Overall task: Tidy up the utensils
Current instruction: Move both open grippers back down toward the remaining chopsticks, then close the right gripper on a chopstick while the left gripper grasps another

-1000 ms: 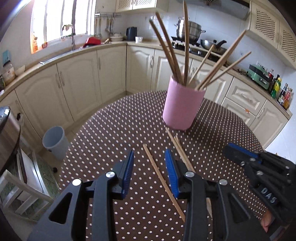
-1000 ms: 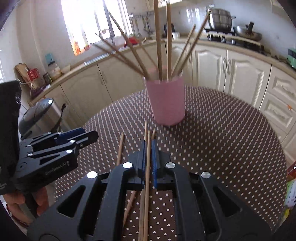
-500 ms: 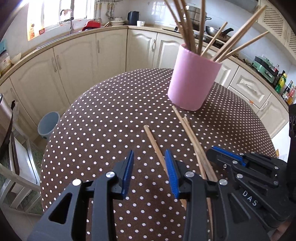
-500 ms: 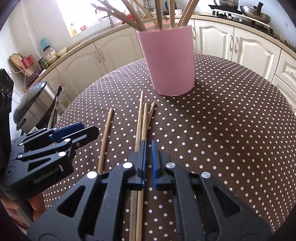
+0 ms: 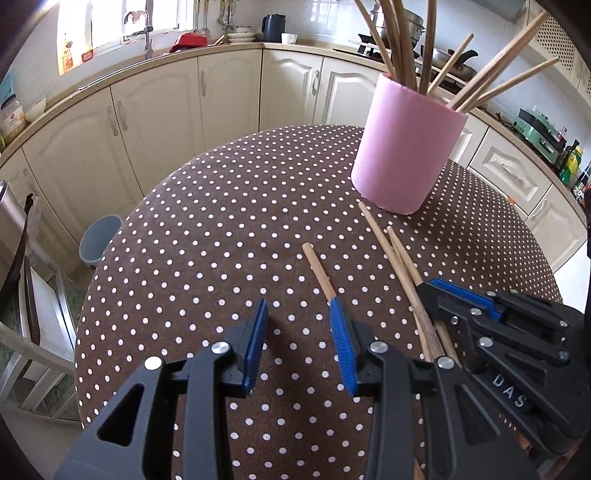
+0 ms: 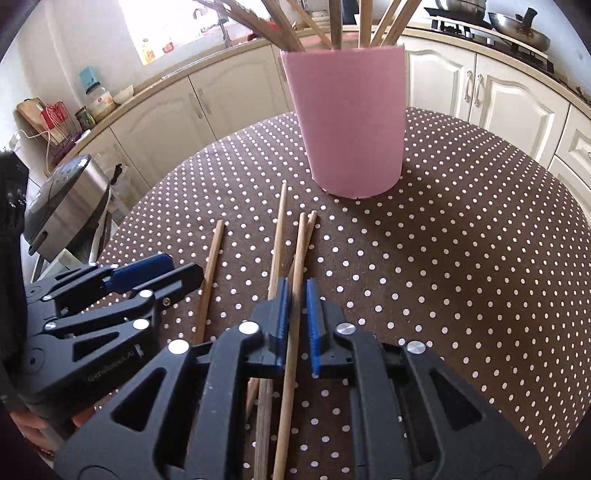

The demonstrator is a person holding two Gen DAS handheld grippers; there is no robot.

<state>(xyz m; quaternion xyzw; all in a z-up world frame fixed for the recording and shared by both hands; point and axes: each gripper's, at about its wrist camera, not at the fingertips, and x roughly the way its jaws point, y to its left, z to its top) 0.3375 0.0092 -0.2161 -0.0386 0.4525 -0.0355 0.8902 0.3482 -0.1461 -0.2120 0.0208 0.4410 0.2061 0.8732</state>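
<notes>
A pink cup full of wooden chopsticks stands on the round polka-dot table; it also shows in the right wrist view. Several loose chopsticks lie in front of it. My left gripper is open just above the table, its right finger next to a single chopstick. My right gripper has its jaws narrowly apart around one chopstick of a small bundle, low over the table. A separate chopstick lies to the left, beside the left gripper.
Cream kitchen cabinets curve around the table. A grey bin stands on the floor at left. A rice cooker sits left of the table. The stove with pans is at the back right.
Both grippers have dropped lower toward the table and closer to the pink cup. The right gripper's jaws now straddle one chopstick of the bundle and have opened slightly. The left gripper stayed open.
</notes>
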